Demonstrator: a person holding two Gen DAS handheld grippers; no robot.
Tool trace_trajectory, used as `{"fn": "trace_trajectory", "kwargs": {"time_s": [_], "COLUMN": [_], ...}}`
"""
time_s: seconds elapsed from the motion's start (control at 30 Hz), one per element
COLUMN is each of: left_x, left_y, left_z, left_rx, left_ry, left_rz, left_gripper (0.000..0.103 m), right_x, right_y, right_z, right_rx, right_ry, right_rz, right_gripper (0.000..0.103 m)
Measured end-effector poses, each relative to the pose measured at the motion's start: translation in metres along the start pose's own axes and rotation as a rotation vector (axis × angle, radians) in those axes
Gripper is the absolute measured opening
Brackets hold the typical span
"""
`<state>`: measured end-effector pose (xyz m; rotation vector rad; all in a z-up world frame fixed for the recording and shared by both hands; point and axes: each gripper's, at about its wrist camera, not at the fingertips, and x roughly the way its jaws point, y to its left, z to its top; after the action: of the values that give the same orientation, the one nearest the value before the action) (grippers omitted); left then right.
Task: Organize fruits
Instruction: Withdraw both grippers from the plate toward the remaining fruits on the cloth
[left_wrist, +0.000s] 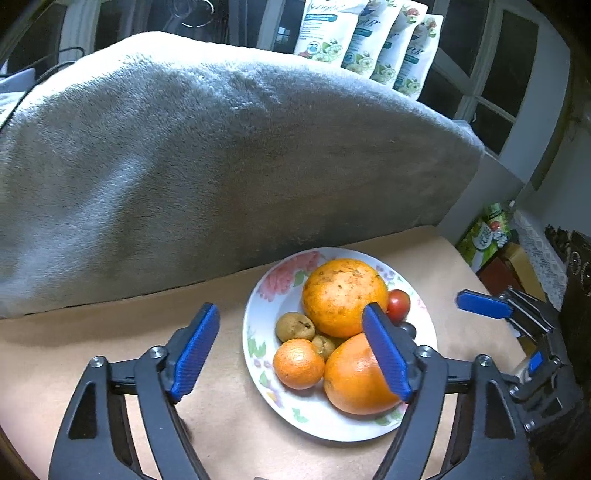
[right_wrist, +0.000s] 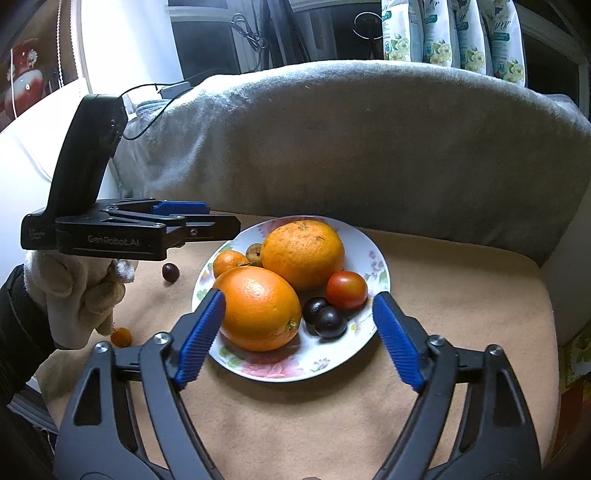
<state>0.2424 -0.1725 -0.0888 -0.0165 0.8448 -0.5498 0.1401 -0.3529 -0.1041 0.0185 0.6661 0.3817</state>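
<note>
Black gripper frames, ribbed blue pads, silver screws; cream glove, black sleeve.

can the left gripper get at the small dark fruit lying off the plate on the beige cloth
Probably yes. The small dark fruit lies alone on the beige cloth, just beside the plate, with nothing touching it. The left gripper is open, empty and hovers close above it, so only a short drop seems needed.
</note>
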Motion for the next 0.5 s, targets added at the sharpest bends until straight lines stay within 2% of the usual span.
{"fn": "trace_trajectory", "kwargs": {"time_s": [0.3, 0.5], "left_x": [-0.01, -0.018], "left_y": [-0.007, -0.01], "left_z": [0.0, 0.001], "left_rx": [0.042, 0.053], "left_ry": [-0.031, -0.05], "left_rz": [0.069, 0.077], "left_gripper": [0.08, 0.08], "right_x": [-0.007, -0.009], "right_y": [0.005, 0.005], "right_z": [0.0, 0.0], "right_rx": [-0.028, -0.026], "right_ry": [-0.004, -0.003], "right_rz": [-0.025, -0.036], "right_gripper": [0.09, 0.09]}}
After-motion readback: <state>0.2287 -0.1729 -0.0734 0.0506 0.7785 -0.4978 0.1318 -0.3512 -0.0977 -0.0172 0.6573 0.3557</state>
